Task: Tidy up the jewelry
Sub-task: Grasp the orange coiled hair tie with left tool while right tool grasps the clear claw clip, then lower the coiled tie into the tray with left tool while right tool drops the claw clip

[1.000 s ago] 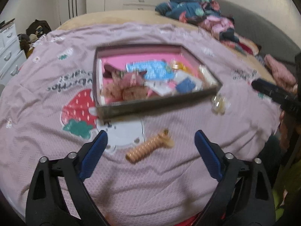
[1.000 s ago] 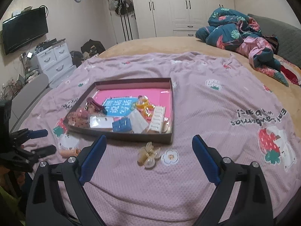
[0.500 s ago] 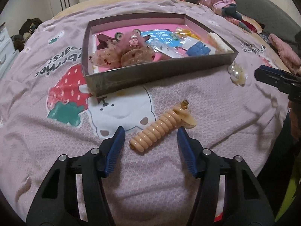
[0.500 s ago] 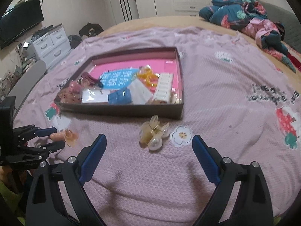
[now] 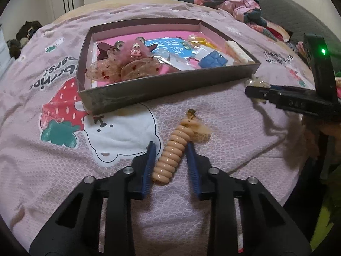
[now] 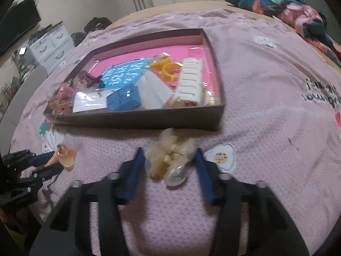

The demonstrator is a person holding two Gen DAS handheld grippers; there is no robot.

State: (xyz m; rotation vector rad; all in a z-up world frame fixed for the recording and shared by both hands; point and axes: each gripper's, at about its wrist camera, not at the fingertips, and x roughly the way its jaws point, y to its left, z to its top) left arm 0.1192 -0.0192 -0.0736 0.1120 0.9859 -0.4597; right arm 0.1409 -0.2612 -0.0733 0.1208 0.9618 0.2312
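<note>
left gripper (image 5: 171, 149): jaws just closing in, pads snug on the peach spiral hair tie (image 5: 173, 155), in front of the box (image 5: 166, 89)
right gripper (image 6: 168, 160): jaws closing too, straddling the clear claw clip (image 6: 170, 160) near the box's front wall, contact unclear

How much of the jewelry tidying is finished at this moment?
Done: the box already holds several pieces, among them a blue card and yellow rings. In hand: the left gripper has just been closing around the coil hair tie; the right gripper has just been closing around the clear hair clip. Left: both pieces still lie on the blanket, to be lifted into the box.
</note>
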